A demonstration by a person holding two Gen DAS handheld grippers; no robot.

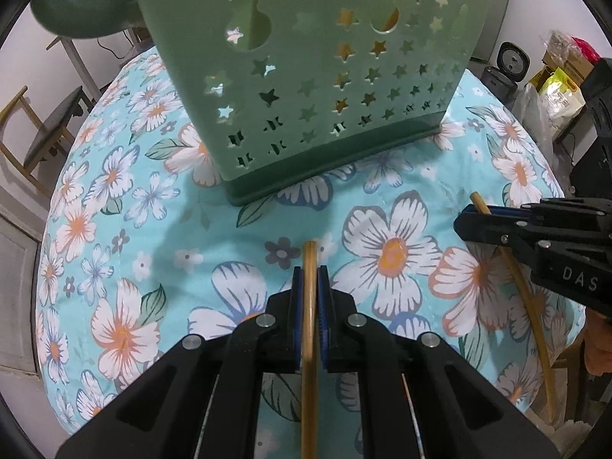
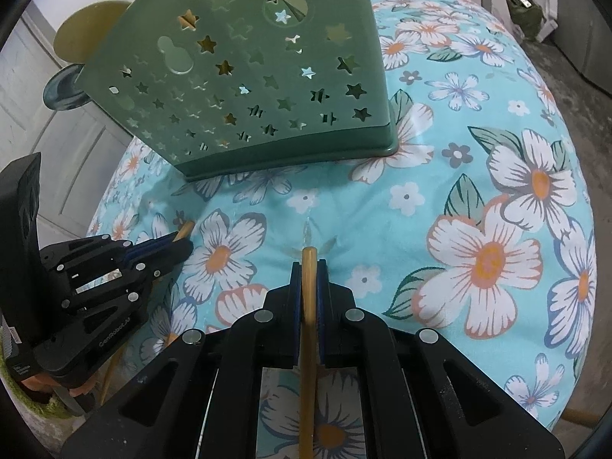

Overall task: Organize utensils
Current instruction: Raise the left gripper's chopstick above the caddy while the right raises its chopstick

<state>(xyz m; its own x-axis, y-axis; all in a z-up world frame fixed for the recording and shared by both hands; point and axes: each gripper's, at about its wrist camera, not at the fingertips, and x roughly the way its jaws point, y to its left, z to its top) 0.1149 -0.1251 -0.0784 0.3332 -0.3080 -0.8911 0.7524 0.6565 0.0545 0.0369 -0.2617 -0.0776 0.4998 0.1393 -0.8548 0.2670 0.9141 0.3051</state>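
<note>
**Open cloth ahead, holder blocks the far side**

The green star-cut utensil holder [image 1: 306, 76] stands upright at the far part of the round table's floral cloth [image 1: 114, 199], a tall wall across the way forward. Between it and both grippers lies a bare band of cloth, open to pass over. The left gripper [image 1: 310, 271] and the right gripper [image 2: 309, 267] sit side by side, near each other, each clamped on a bamboo chopstick [image 1: 309, 344] whose tip juts out in front; the other chopstick [image 2: 308, 344] does likewise. Right of the holder the cloth runs free to the table edge.
</note>
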